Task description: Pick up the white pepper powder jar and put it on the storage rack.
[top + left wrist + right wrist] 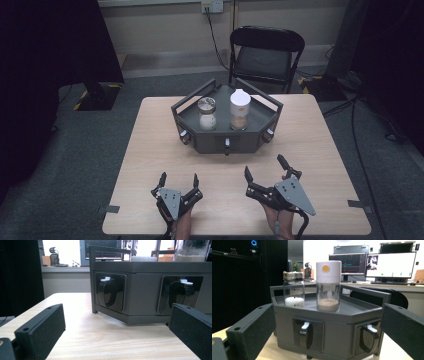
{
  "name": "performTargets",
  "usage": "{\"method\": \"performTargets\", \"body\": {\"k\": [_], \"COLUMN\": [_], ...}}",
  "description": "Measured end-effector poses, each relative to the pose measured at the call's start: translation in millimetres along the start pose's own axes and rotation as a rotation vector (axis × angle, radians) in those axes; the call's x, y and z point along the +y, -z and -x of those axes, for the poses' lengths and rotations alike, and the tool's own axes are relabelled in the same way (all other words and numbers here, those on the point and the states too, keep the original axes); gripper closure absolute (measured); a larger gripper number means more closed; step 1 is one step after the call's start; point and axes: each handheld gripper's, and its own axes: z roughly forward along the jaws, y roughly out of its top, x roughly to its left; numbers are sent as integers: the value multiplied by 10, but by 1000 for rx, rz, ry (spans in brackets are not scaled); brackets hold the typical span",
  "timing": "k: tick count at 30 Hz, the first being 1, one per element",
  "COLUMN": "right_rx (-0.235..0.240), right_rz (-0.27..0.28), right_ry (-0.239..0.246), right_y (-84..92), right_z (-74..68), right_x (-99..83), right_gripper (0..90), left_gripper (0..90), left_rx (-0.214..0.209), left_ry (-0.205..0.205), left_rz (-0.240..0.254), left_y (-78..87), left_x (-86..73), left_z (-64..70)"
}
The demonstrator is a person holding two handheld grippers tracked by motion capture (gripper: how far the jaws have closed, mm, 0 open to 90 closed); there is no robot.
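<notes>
A dark grey hexagonal tray stand (200, 140) (147, 295) (332, 322) sits mid-table with knobs on its front faces. On it stand a glass jar with white grains (207, 114) (293, 290) and a taller white-capped jar with brown powder (240, 110) (328, 286). My left gripper (179, 179) (110, 330) rests open near the front edge, left of centre, facing the stand. Right of it, my right gripper (264, 167) (327, 332) is also open, nothing between its jaws.
A black folding chair (265, 52) stands behind the wooden table (150, 150). Cables (360, 150) run over the floor at the right. Monitors (390, 265) line a desk far behind the stand. Bare tabletop lies between the grippers and the stand.
</notes>
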Motion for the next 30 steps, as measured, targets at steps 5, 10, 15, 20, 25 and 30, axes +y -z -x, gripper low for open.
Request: {"method": "performTargets", "body": {"k": [5,10,15,20,25,30], "right_rx": [-8,-19,-32,-37,-44,-48], "right_rz": [-10,-34,-47,-62,-82,-116], "right_ry": [2,-5,-9,-20,-13,13], "right_y": [29,59,86,93,87,72], "right_z": [-16,-28,-34,-36,-63,-99], "right_x": [-85,-165,-257,-362,-455,-538], "right_gripper": [0,0,0,0,0,0], "left_gripper": [3,3,3,3,2,2], "left_rx": [2,2,0,0,1,4], "left_ry": [0,0,0,-1,0,0], "left_rz": [0,-1,0,0,0,0], "left_y": [6,6,7,13,17,19], "left_x": [0,2,1,1,0,0], "left_z": [3,2,-1,-2,0,5]}}
